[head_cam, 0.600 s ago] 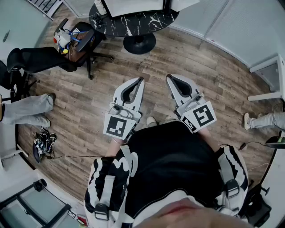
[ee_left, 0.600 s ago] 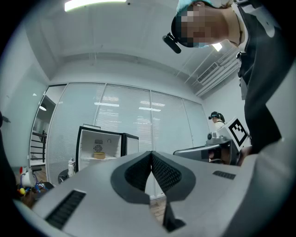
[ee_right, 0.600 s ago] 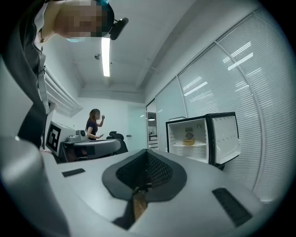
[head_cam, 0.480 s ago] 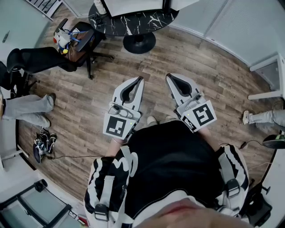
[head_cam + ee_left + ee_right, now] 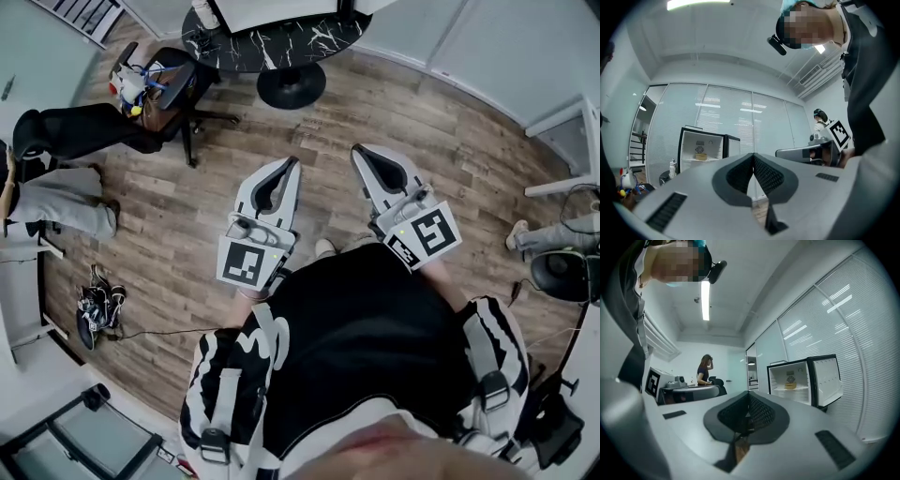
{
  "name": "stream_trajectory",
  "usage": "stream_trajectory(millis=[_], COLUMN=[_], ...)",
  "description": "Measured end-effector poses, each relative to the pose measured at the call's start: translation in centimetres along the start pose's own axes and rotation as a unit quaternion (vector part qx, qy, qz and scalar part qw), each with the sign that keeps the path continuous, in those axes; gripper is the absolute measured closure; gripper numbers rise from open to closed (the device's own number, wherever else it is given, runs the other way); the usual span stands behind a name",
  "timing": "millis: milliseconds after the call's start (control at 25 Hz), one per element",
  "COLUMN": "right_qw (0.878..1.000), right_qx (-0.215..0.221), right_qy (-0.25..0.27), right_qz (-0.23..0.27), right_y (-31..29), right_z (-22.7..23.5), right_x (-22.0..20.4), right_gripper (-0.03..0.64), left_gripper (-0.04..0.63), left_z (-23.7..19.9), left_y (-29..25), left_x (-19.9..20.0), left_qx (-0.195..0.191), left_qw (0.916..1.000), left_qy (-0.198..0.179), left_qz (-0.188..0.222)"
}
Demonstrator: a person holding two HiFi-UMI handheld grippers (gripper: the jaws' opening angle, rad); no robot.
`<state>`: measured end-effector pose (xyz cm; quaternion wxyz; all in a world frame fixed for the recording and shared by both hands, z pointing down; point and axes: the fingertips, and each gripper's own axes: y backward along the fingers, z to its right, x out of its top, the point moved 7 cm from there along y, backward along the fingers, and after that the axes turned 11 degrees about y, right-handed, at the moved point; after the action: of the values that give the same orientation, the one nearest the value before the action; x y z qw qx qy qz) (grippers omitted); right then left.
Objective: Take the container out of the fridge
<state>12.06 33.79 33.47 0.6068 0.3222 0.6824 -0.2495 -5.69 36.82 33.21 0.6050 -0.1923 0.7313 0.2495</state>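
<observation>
A small fridge [image 5: 701, 150] stands far off with its door open. A tan container [image 5: 700, 157] sits on its white shelf. The right gripper view shows the same fridge [image 5: 801, 380] and container [image 5: 790, 386]. My left gripper [image 5: 294, 161] and right gripper [image 5: 357, 150] are held side by side in front of my chest, over the wooden floor. Both are shut with nothing between the jaws. Seen along its own jaws, the left gripper [image 5: 753, 154] points toward the fridge, and so does the right gripper [image 5: 749, 393].
A round black marble table [image 5: 281, 47] stands ahead with a bottle [image 5: 208, 14] on it. An office chair [image 5: 84, 127] and a seated person's legs [image 5: 56, 202] are at left, with cables [image 5: 94, 305] on the floor. Another person [image 5: 704, 369] stands at the back.
Both grippers stay shut and have barely moved. The seated person's legs at left have shifted further away, and the view has drifted a little.
</observation>
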Motion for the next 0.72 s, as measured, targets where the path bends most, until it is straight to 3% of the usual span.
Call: stream_trajectory(millis=[720], right_qw=[0.999], right_qx=[-0.038], right_qy=[-0.005], right_qz=[0.006], right_y=[0.1], right_z=[2.1], right_x=[-0.6], right_gripper=[0.606], left_gripper=[0.586], left_z=[-1.2], left_y=[-0.2], left_x=[-0.7], left_qx=[0.013], left_qw=[0.9998], left_qy=[0.017], left_qz=[-0.003])
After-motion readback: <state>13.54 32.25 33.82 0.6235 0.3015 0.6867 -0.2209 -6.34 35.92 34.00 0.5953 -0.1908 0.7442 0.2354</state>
